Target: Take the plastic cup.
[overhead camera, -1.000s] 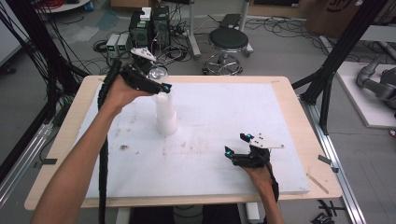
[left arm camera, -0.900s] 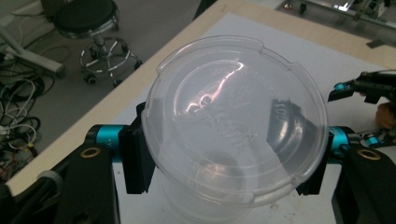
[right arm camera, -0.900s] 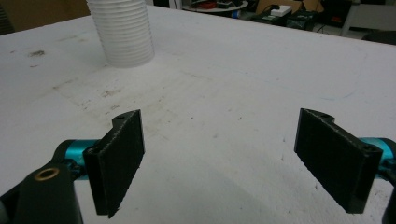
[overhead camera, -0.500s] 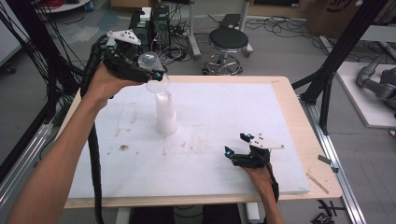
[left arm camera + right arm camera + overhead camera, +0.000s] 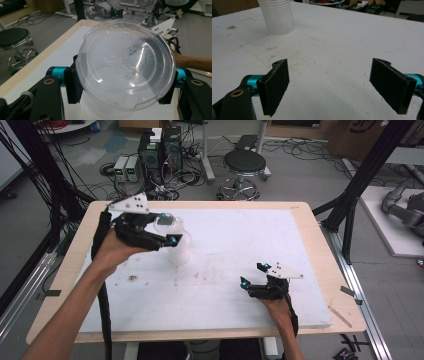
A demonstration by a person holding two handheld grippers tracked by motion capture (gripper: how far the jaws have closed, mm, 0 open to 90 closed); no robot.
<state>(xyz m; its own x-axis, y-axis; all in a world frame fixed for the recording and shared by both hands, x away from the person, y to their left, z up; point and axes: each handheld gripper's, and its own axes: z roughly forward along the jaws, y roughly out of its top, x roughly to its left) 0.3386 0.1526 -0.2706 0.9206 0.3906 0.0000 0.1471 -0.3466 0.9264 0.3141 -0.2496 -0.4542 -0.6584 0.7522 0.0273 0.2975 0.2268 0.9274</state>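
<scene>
Clearly the left gripper (image 5: 167,240), clamped on a clear plastic cup (image 5: 125,66) over the cup stack (image 5: 180,251), could crush or misseat it while the right gripper (image 5: 253,275) rests wide open

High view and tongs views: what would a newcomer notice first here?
First, the clear plastic lid clamped in the left tongs, right over the white cup stack on the white table mat. Next, the right tongs, open and empty, resting low near the mat's front right.

A robotics lab: a white-topped table (image 5: 300,220) framed by black rig struts (image 5: 367,167), with computers (image 5: 160,147), tangled cables (image 5: 125,185), a stool (image 5: 244,164) and a robot arm (image 5: 402,210) on the floor.
</scene>
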